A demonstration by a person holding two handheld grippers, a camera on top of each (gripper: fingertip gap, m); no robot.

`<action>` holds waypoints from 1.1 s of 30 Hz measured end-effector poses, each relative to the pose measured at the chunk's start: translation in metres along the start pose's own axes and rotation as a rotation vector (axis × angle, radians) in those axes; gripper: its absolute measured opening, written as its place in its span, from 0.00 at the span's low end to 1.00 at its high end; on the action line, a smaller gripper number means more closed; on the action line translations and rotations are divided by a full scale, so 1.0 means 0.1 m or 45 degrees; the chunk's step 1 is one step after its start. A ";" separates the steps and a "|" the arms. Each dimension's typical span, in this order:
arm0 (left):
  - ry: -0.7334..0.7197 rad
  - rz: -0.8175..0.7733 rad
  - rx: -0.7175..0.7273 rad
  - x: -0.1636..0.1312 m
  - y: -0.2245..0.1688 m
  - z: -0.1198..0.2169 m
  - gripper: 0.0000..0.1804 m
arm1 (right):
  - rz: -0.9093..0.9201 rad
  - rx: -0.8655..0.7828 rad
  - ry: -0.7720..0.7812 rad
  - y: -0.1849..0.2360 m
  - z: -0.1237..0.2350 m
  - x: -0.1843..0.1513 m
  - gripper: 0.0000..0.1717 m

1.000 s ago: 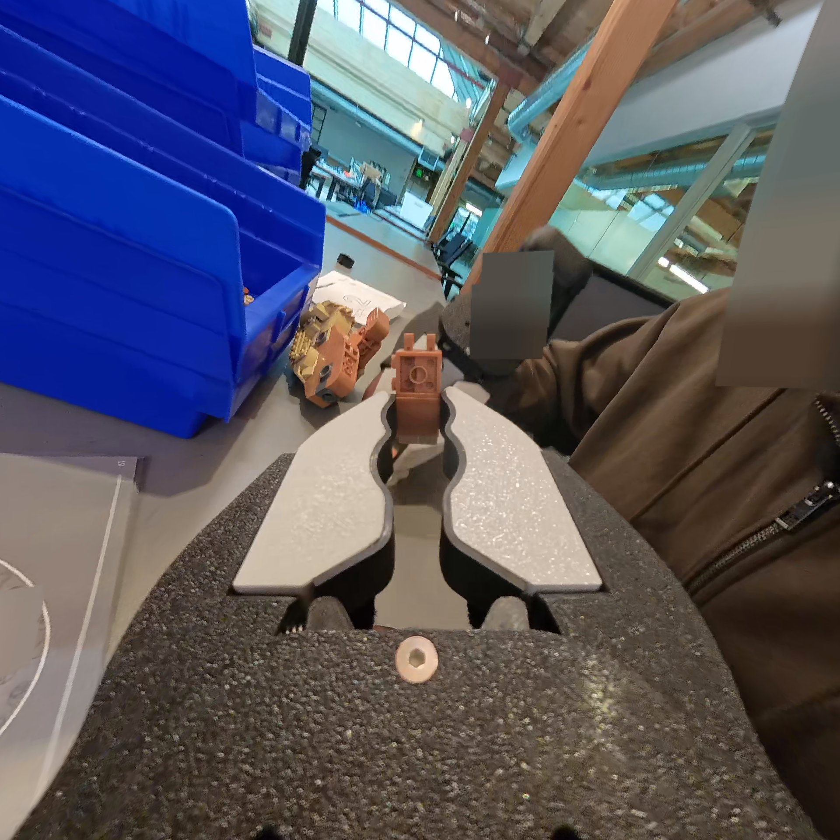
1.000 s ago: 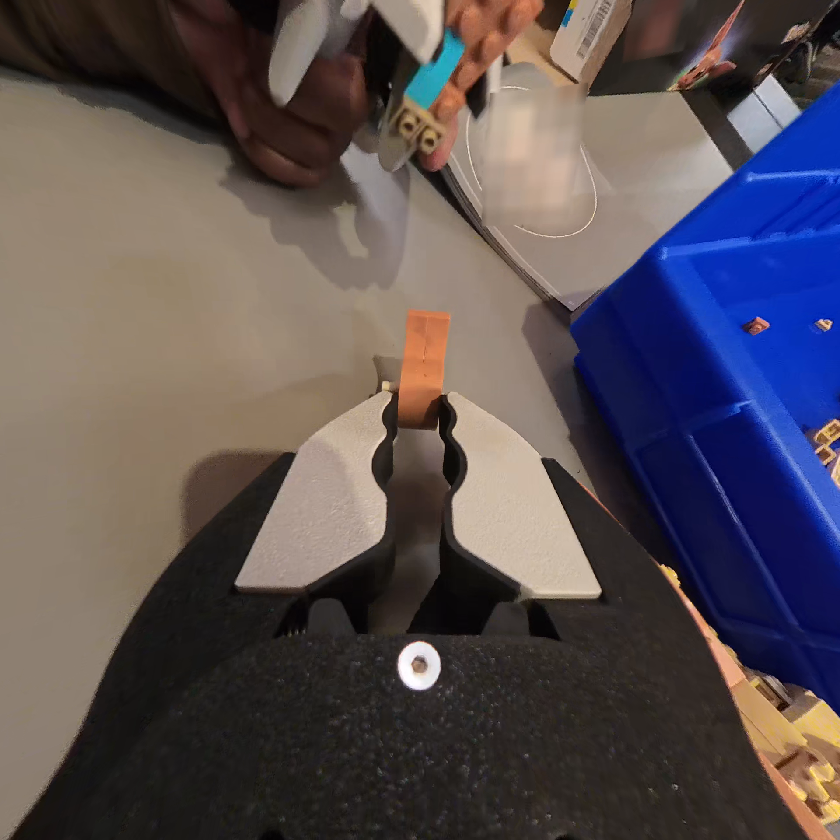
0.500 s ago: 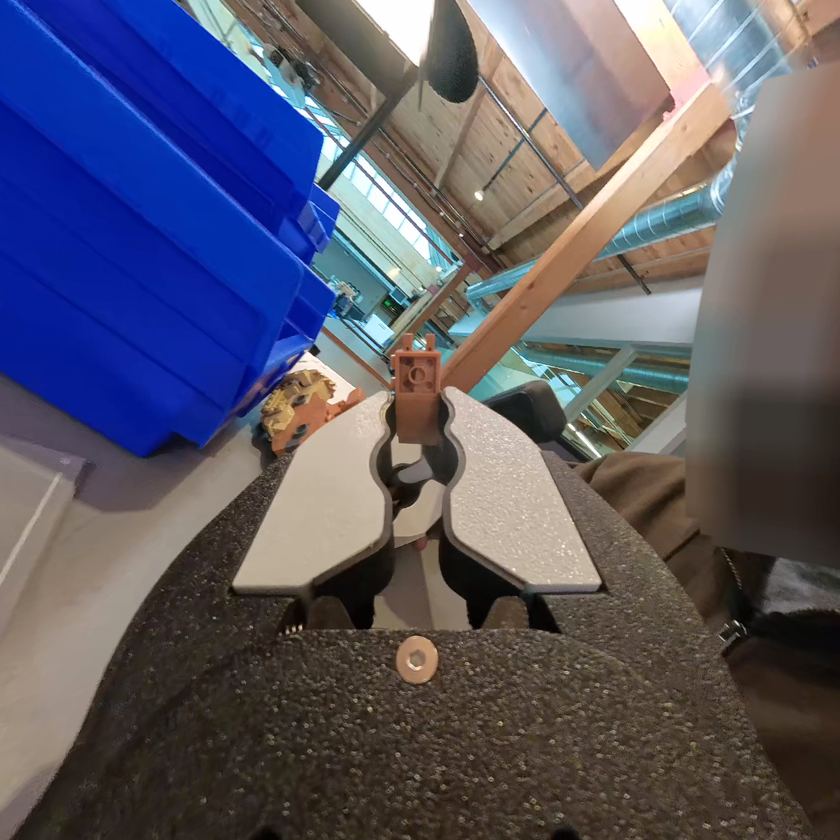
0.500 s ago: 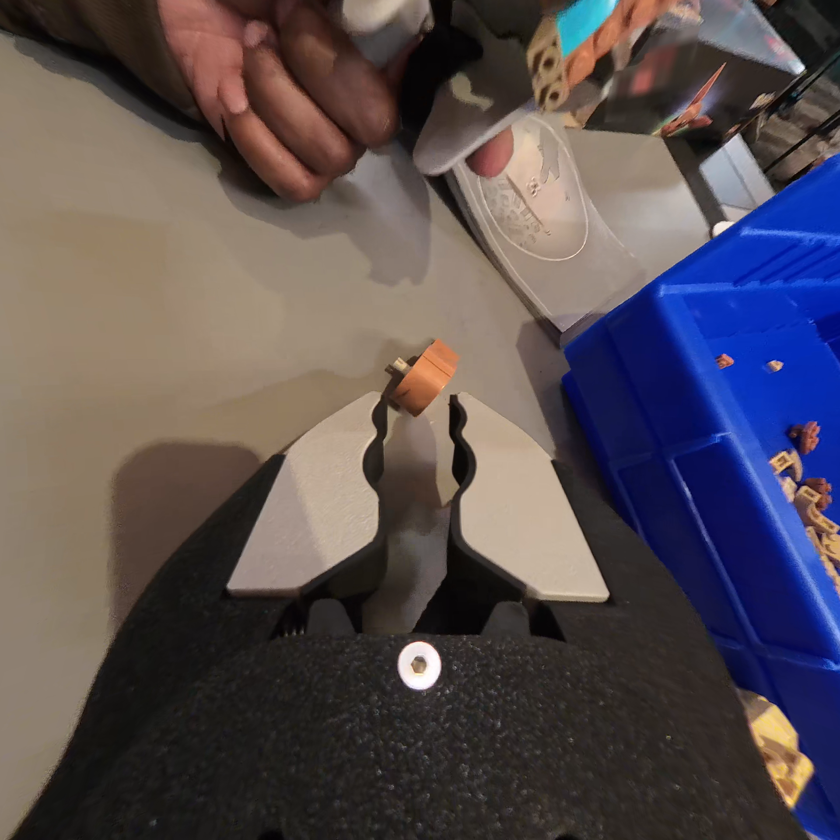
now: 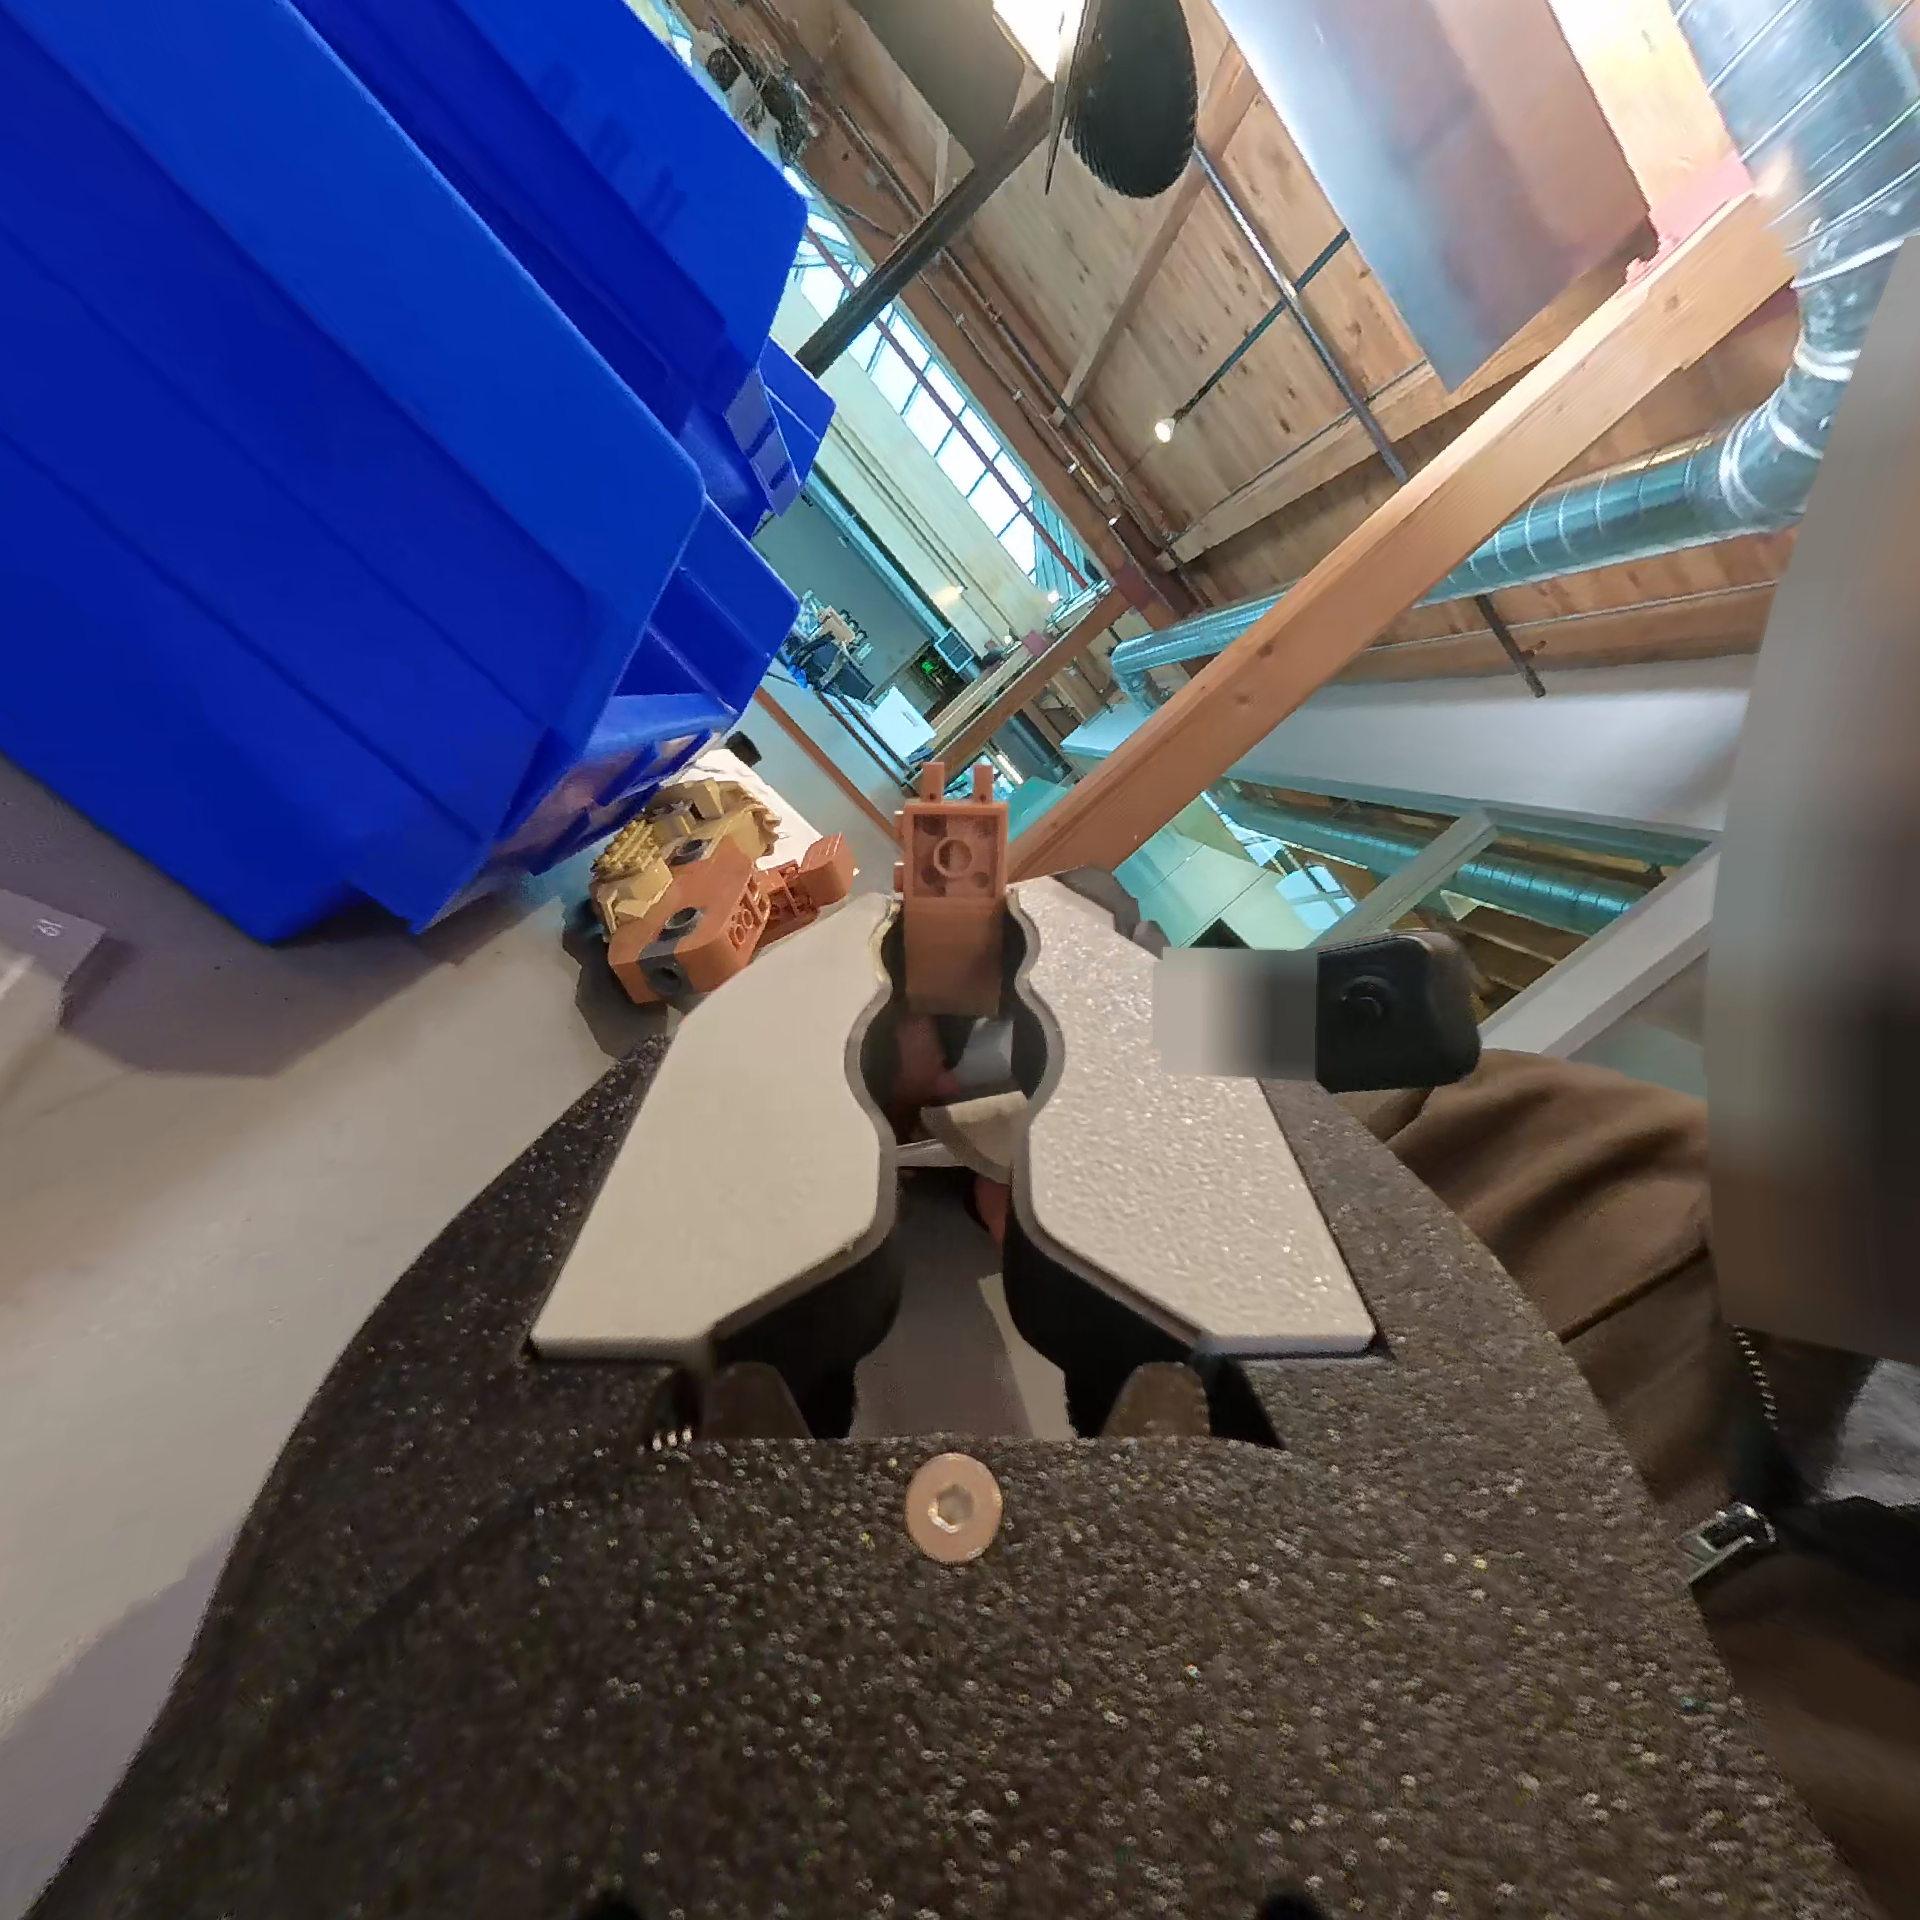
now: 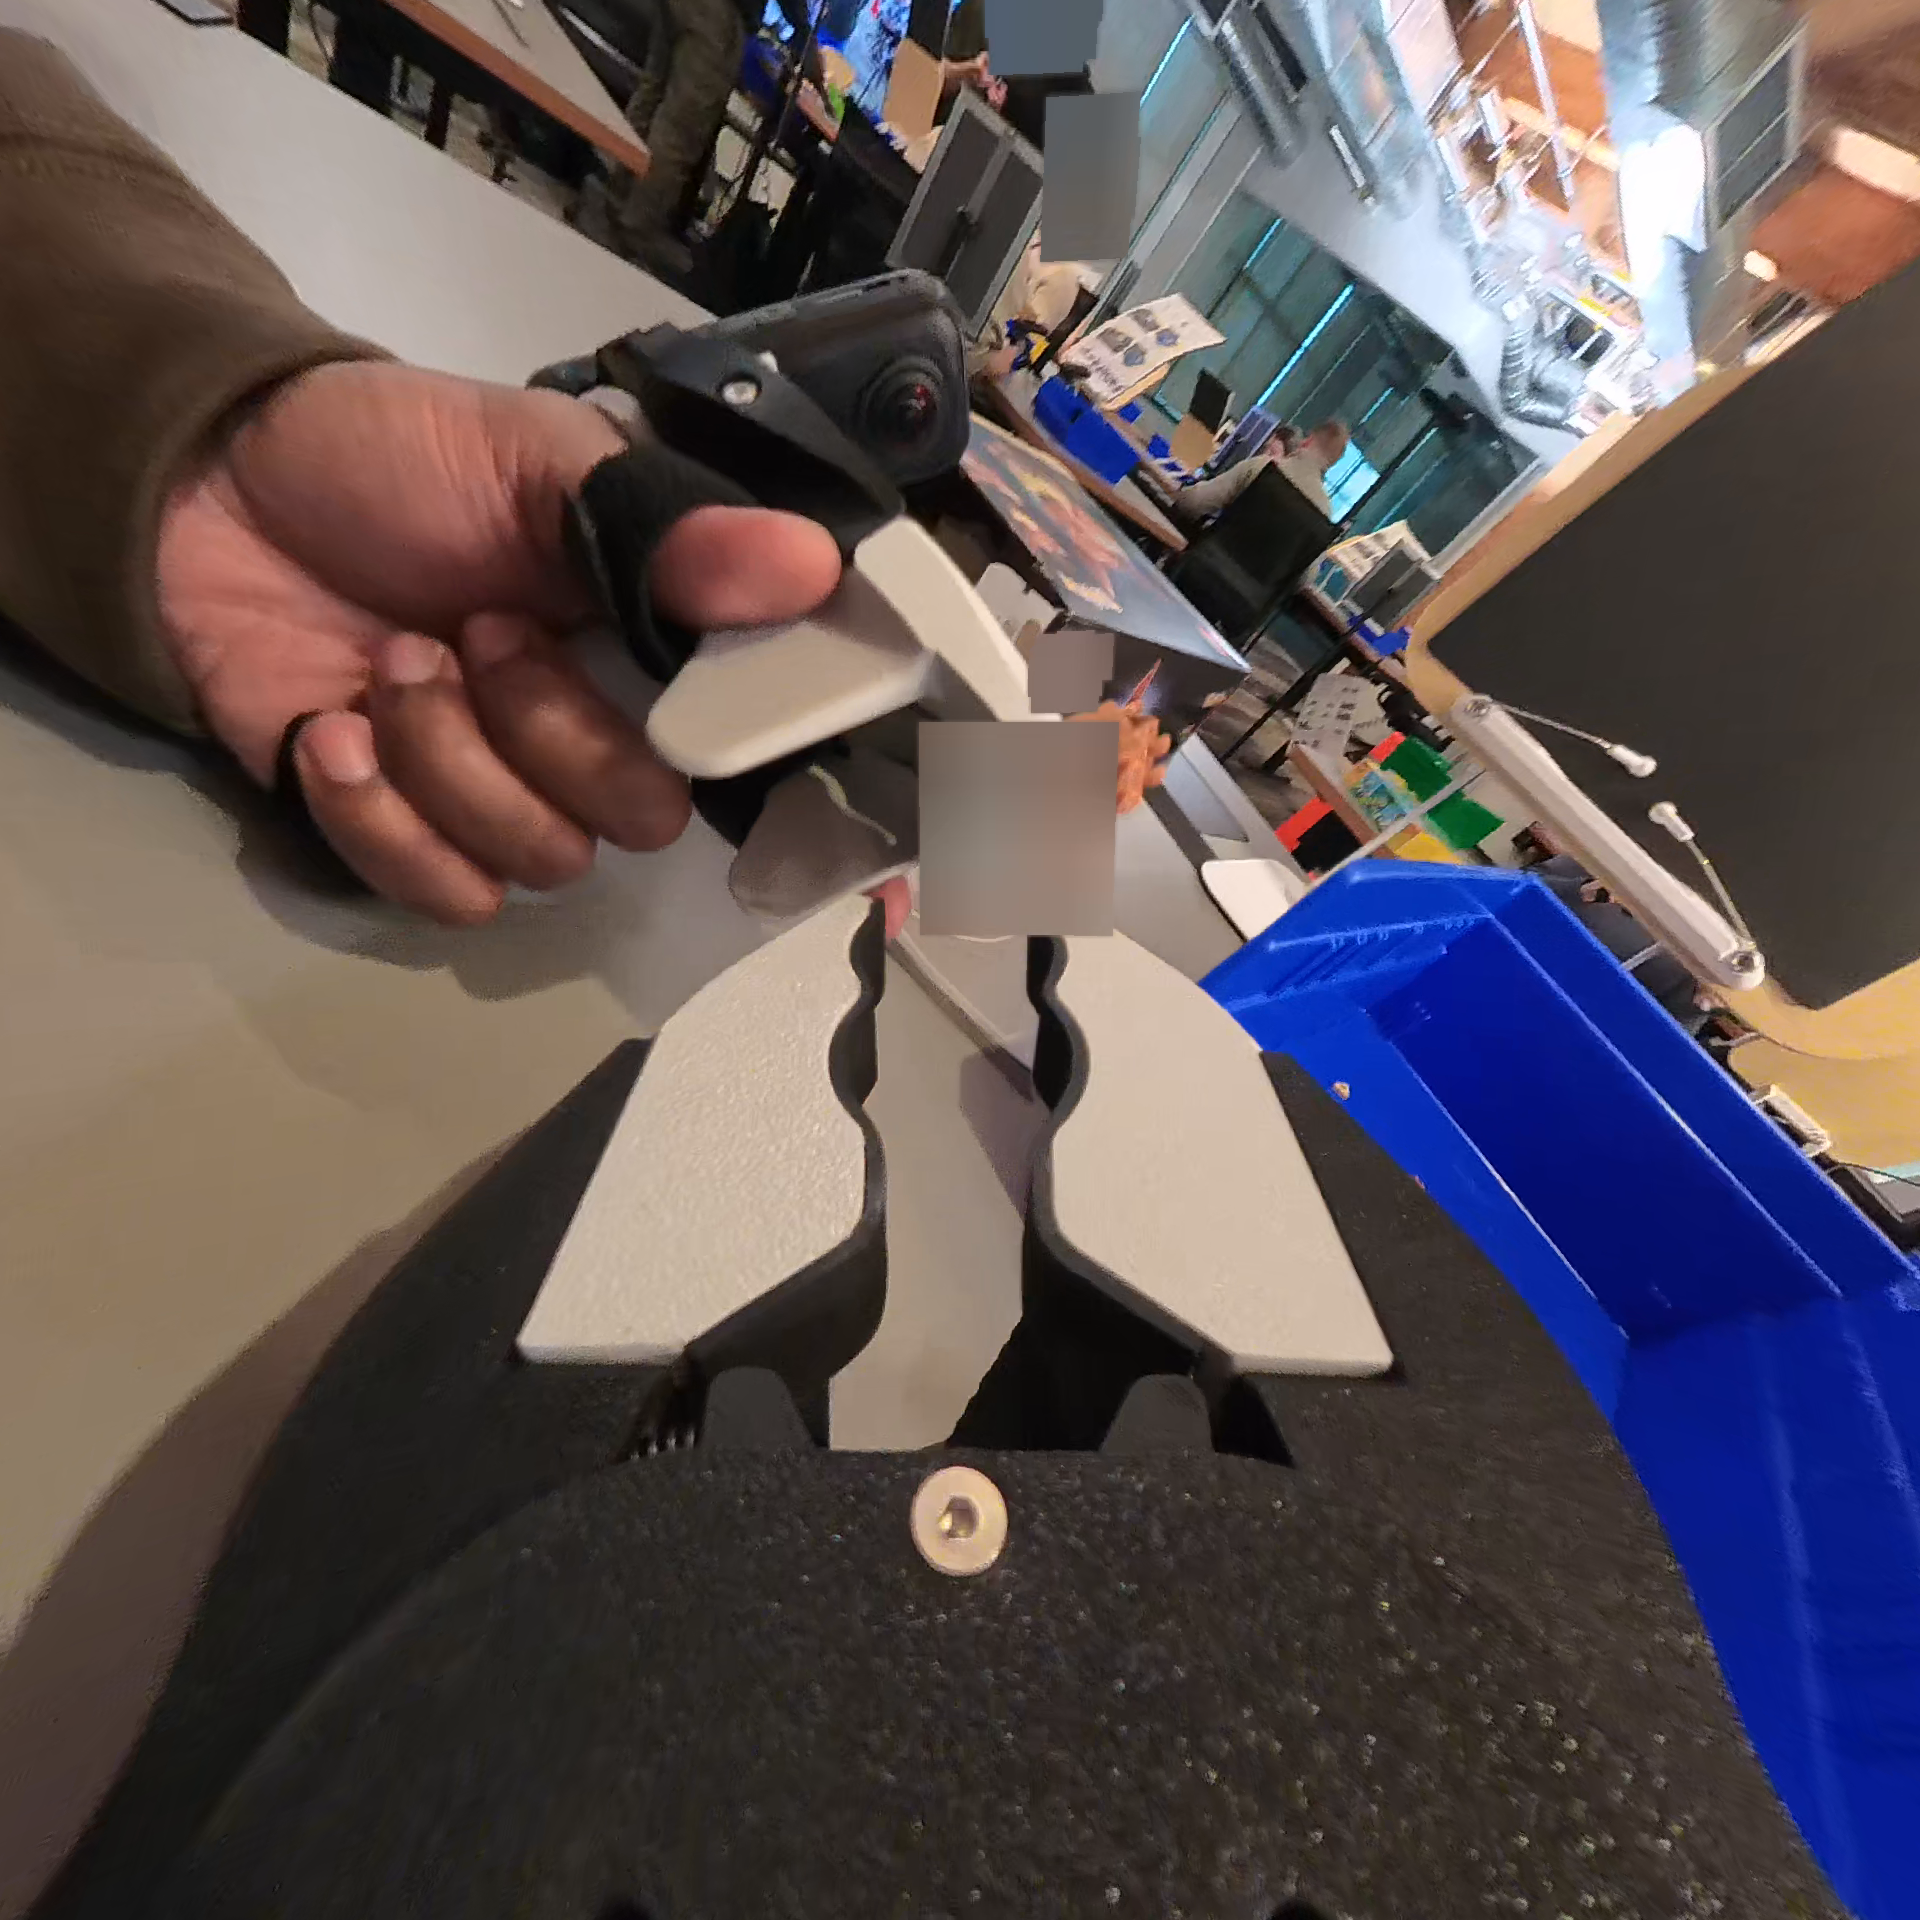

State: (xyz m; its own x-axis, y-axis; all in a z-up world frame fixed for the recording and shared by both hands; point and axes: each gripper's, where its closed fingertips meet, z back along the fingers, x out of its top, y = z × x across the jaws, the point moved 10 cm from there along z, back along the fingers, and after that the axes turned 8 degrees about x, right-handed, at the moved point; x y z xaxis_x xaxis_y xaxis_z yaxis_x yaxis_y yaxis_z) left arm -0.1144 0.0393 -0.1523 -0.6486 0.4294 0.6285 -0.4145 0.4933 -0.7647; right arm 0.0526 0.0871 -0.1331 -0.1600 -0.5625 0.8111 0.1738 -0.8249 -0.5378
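Now the left gripper (image 5: 954, 961) pinches a brown brick piece (image 5: 951, 896) at its tips, the piece's long axis running straight out along the fingers, prongs outermost. The right gripper (image 6: 956, 940) stands partly open on nothing, pointing at the left hand (image 6: 436, 634), a blue bin (image 6: 1558, 1091) beside it. No legible writing; a brick model (image 5: 691, 899) lies by stacked bins (image 5: 343, 468).

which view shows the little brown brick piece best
The left wrist view: the brown brick piece stands upright, sharp and central, pinched at the tips of the left claw. In the right wrist view a blurred patch covers the left claw's tips, so the piece cannot be made out there.
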 end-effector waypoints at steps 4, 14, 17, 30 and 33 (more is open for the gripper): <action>0.024 -0.039 0.016 -0.02 -0.02 -0.02 0.10 | 0.018 -0.071 0.027 0.02 -0.07 0.04 0.12; 0.035 -0.085 0.000 0.04 -0.02 0.04 0.10 | 0.008 -0.124 -0.038 -0.06 0.02 0.00 0.04; 0.023 -0.095 0.003 0.08 -0.01 0.07 0.10 | 0.020 -0.125 -0.033 -0.06 0.02 -0.01 0.04; 0.080 -0.251 -0.013 0.08 -0.06 0.07 0.10 | 0.119 -0.080 -0.014 0.01 0.02 -0.01 0.04; 0.110 -0.414 -0.006 0.08 -0.10 0.08 0.10 | 0.070 0.018 -0.035 0.00 0.04 -0.02 0.09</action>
State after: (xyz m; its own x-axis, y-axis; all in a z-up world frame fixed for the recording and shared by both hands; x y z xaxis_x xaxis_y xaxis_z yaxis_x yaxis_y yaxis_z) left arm -0.1206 0.0315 -0.1405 -0.4262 0.3109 0.8495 -0.5881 0.6183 -0.5214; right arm 0.0565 0.0883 -0.1345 -0.1230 -0.6048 0.7868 0.1952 -0.7921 -0.5784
